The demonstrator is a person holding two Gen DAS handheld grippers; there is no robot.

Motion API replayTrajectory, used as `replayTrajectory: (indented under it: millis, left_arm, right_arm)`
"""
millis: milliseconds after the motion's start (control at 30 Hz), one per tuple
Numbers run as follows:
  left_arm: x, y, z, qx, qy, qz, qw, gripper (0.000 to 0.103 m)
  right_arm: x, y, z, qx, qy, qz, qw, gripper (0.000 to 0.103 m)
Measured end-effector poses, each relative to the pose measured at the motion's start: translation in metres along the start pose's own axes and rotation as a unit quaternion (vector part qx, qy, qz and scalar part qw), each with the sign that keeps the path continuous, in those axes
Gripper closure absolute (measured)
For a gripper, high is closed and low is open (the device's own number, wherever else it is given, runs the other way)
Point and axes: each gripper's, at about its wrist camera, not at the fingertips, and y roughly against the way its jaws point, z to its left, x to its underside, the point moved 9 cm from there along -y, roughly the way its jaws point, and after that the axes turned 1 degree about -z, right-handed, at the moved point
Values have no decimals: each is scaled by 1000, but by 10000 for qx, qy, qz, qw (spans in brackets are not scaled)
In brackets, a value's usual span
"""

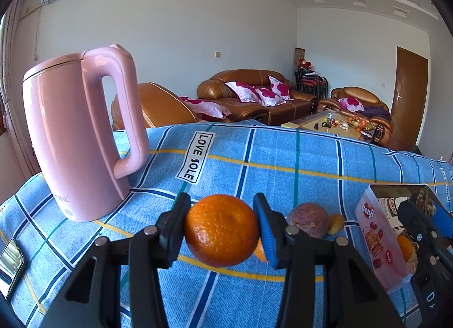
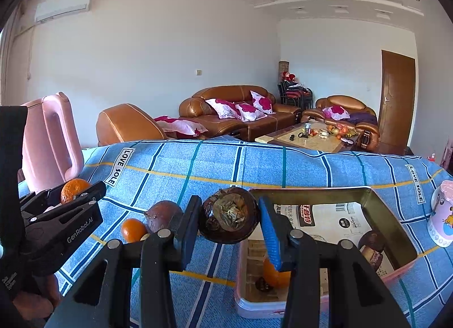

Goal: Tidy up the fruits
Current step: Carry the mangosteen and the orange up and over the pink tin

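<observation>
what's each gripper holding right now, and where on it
The left gripper clamps an orange across its middle, one pad on each side. The right gripper clamps a dark brown fruit the same way, by its sides.

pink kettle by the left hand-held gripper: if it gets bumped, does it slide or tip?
The pink kettle stands tall and narrow on loose blue cloth, so a high bump probably tips it. A low push likely drags and bunches the cloth rather than sliding cleanly. Its glossy, smooth wall looks slippery, so the handle is the safer hold. How full it is can't be seen.
</observation>
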Motion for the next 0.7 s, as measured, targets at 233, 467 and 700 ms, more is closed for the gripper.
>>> replayTrajectory:
  millis: [233,467,700]
  left_arm:
    - [2,10,-10,26,-64,-106,9999,55]
    - [5,19,-20,79,-95,-136,9998,55]
    - [8,23,-30,135,-93,-124,9998,55]
  right_arm:
    - [3,9,-7,29,53,-16,10000,59]
    - [5,15,-19,94,16,7,10000,59]
    - [7,20,-30,117,30,12,9999,59]
